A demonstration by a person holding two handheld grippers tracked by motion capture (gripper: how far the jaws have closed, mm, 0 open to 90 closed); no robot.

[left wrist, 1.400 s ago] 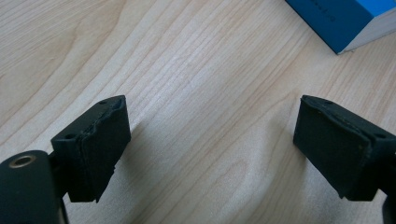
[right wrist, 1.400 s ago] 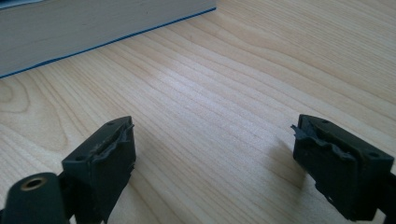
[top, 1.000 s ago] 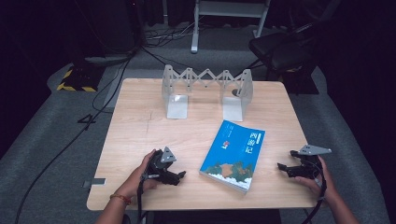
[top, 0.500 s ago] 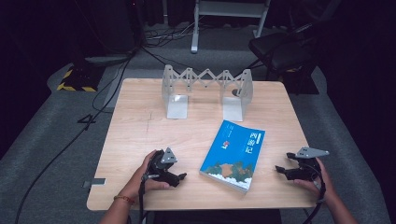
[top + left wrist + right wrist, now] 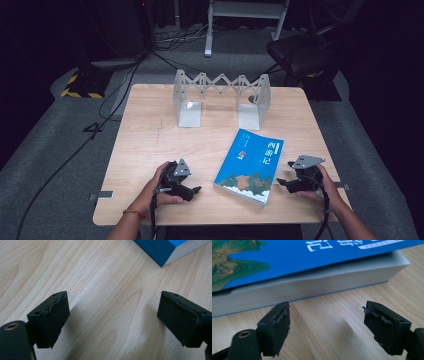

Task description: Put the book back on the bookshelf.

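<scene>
The thick blue paperback book point(image 5: 250, 166) lay flat on the pale wooden worktop point(image 5: 145, 145), ungrasped. At its 3 o'clock, the right gripper point(image 5: 281, 182) had just narrowed slightly, empty. At 9 o'clock, the left gripper point(image 5: 196, 190) stood wide. Grasping remained.

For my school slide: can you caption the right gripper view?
Open right gripper faces the page edge of a blue book lying on the wooden table.

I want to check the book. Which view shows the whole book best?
The high view: the book lies whole, cover up, on the table. The right gripper view gives its page edge close; the left gripper view catches one corner.
</scene>
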